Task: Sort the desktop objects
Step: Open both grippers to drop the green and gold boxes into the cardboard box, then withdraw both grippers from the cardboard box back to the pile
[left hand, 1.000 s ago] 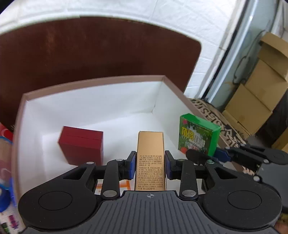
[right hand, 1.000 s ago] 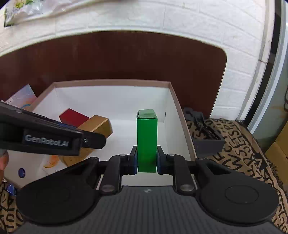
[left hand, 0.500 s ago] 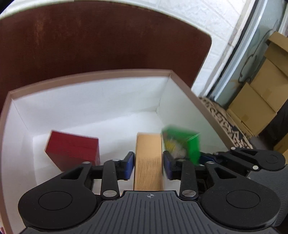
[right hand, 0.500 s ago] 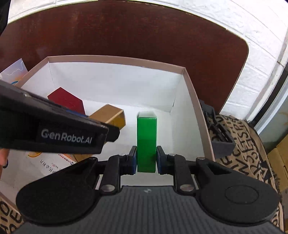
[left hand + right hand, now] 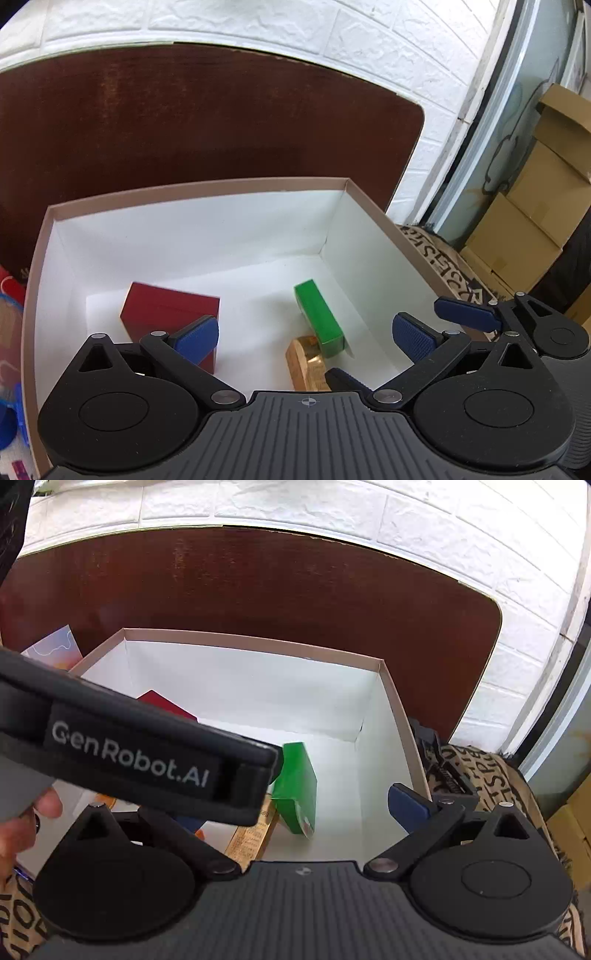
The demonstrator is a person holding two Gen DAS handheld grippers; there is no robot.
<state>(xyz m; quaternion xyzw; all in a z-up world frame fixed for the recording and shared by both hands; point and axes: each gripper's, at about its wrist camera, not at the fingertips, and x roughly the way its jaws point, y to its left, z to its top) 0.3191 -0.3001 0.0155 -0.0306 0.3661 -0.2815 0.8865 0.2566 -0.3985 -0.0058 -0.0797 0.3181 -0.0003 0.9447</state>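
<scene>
Now that both grippers have let go, left gripper (image 5: 306,341) and right gripper (image 5: 295,812) jaws are opening, empty; gold box (image 5: 308,363) and green box (image 5: 319,319) lie dropped in the white box (image 5: 199,186), sorted.

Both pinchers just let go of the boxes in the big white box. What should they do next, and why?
Probably lift both away. The left gripper and right gripper have jaws opening, pressing on nothing. The green box and gold box already lie in the white box beside the red box, so pulling straight back should avoid bumping them.
</scene>
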